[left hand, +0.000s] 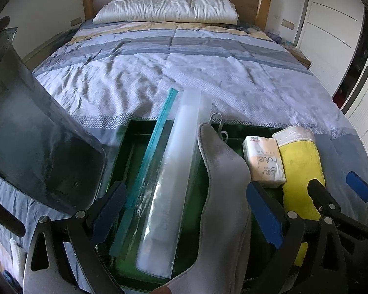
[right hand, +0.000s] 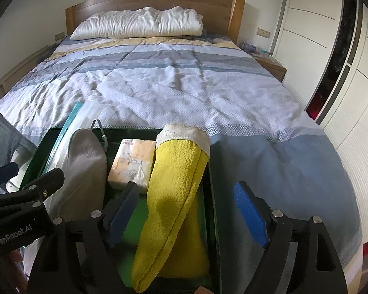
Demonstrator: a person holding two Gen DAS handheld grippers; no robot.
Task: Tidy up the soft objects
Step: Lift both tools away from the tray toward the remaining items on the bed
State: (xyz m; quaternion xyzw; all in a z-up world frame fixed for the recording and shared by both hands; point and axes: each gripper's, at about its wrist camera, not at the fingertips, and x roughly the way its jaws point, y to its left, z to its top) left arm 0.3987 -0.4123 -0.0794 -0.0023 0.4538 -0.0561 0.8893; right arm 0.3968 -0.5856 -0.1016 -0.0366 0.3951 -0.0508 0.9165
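Standing at the foot of the bed (left hand: 208, 73), I see a dark green box (left hand: 125, 144) on the patterned bedspread, filled with soft things set side by side. At its left sits a clear zip bag (left hand: 164, 171) with a teal seal strip, leaning out over the far rim. Just right of it a grey sock (left hand: 223, 171) stands on end, its toe poking above the box. Next comes a pack of tissues (left hand: 263, 159), and against the right wall a yellow towel (right hand: 174, 196) with a pale trim, rolled and tilted so its top rests over the far right corner.

The left tongs (left hand: 191, 213) hang over the zip bag and the sock with their blue pads spread wide; the bag and sock lie between them, but the pads press on neither. The right tongs (right hand: 189, 215) are likewise apart, straddling the yellow towel and the box's right wall, one pad inside the box just beside the towel, the other outside over the bedspread, with no grip on the cloth.

A dark translucent lid (left hand: 36, 147) stands tilted at the box's left side. A white pillow (right hand: 139, 24) lies against the wooden headboard (right hand: 159, 0), and white wardrobe doors (right hand: 306, 36) line the right wall.
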